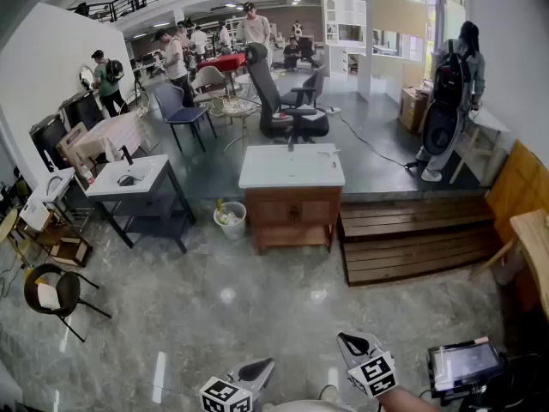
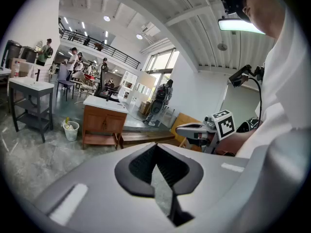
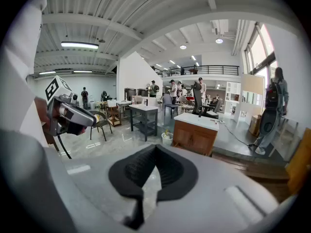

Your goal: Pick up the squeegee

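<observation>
I cannot make out a squeegee for certain in any view; a small thin object (image 1: 328, 152) lies on the white top of the wooden cabinet (image 1: 292, 178) far ahead. Both grippers hang low at the bottom of the head view, over the grey marble floor. My left gripper (image 1: 264, 365) is shut with nothing between its jaws, its black pads (image 2: 146, 164) meeting at the tip. My right gripper (image 1: 345, 339) is shut and empty too, its pads (image 3: 167, 171) closed together. Each gripper shows in the other's view: the right gripper (image 2: 194, 128) and the left gripper (image 3: 77, 118).
A raised wooden platform (image 1: 412, 239) runs right of the cabinet. A white bin (image 1: 229, 220) stands at its left, then a grey sink table (image 1: 129, 178). A black chair (image 1: 53, 290) stands at the left. A screen device (image 1: 463, 366) sits by my right hand. People stand far back.
</observation>
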A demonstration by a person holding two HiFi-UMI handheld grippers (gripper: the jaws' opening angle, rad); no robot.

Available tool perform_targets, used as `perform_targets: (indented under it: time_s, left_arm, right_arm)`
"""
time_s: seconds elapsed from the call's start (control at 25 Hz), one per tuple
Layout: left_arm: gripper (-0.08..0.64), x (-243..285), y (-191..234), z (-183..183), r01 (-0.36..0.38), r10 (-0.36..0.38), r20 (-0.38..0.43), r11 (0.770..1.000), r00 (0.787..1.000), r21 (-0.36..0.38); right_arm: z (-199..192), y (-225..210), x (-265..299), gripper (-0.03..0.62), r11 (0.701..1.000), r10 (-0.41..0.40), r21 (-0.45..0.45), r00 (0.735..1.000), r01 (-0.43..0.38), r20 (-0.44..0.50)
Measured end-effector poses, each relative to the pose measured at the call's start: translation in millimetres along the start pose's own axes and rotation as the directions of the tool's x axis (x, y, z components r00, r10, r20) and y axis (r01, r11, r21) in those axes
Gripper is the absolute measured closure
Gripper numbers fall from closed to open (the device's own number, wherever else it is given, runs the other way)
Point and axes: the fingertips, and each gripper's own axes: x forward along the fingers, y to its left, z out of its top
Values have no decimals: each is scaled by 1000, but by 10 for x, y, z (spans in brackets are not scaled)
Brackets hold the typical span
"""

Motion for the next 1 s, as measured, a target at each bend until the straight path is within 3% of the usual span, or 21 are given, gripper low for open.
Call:
perform_targets:
  time_s: [0.28, 0.48, 0.68, 1.0]
  left_arm:
    - [552, -574, 641, -324, 15, -15, 0, 1000, 1000, -26]
    - [552, -602, 808, -451, 45, -47, -32, 998, 998, -40]
    - [552, -147, 999, -329, 84, -84, -33, 996, 996, -25]
    - [552, 1210, 921, 504, 107, -105, -52, 994, 993, 32]
  right_arm:
    - [68, 621, 366, 591, 999, -41, -1, 999, 41, -1]
    - [2, 715, 419, 591, 998, -59, 18, 998, 60, -35]
    - [-65, 312, 630, 591, 995, -90, 42, 996, 91, -29]
    - [157, -1098, 962, 568, 989, -134, 59, 991, 134, 1]
